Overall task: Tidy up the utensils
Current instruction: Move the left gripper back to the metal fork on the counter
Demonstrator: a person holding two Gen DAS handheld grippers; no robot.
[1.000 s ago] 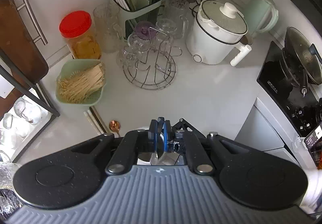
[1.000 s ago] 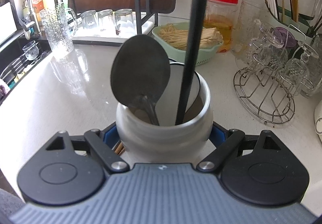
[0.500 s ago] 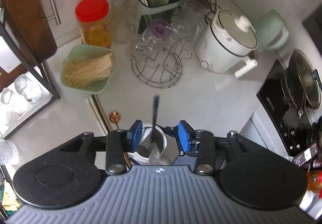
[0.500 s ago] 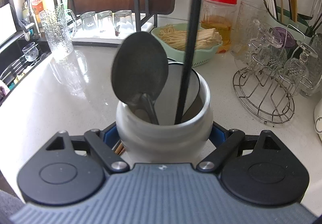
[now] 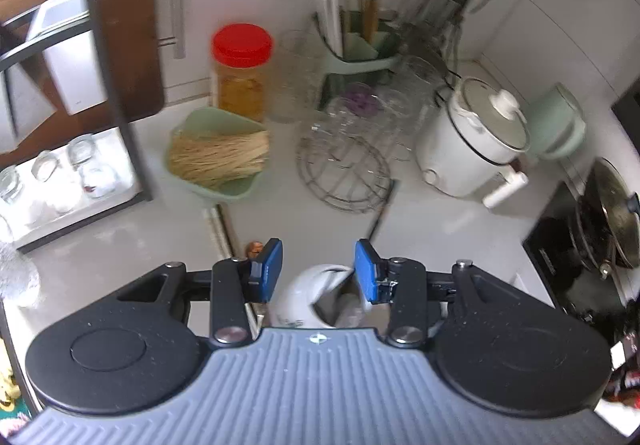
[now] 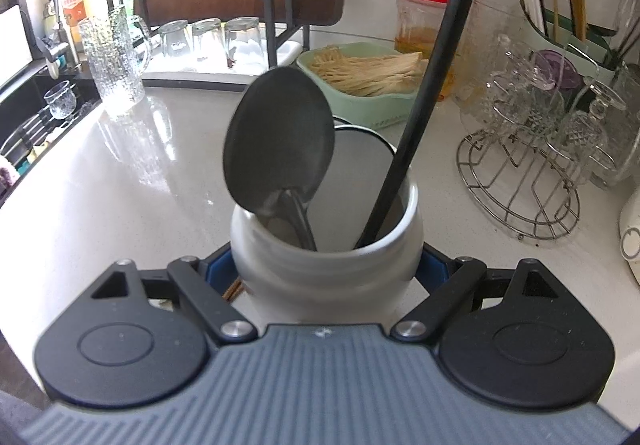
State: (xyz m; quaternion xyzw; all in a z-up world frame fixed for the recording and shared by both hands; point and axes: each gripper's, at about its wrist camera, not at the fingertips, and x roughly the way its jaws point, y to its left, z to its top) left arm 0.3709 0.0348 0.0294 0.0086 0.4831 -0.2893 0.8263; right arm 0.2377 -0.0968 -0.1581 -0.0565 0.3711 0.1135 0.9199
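White countertop (image 6: 120, 181) bears crock (image 6: 326, 265), basket (image 6: 372, 101), rack (image 6: 520, 197).

No lettering can be made out with certainty. An orange-labelled bottle (image 6: 74, 11) by the faucet in the right wrist view bears print too small to read. The induction cooktop (image 5: 550, 253) in the left wrist view carries a blurred mark.

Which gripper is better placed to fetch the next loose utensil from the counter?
Left. The left gripper is open and empty, with chopsticks and a copper spoon lying just ahead. The right gripper is clamped on the white ceramic utensil jar, steadying it.
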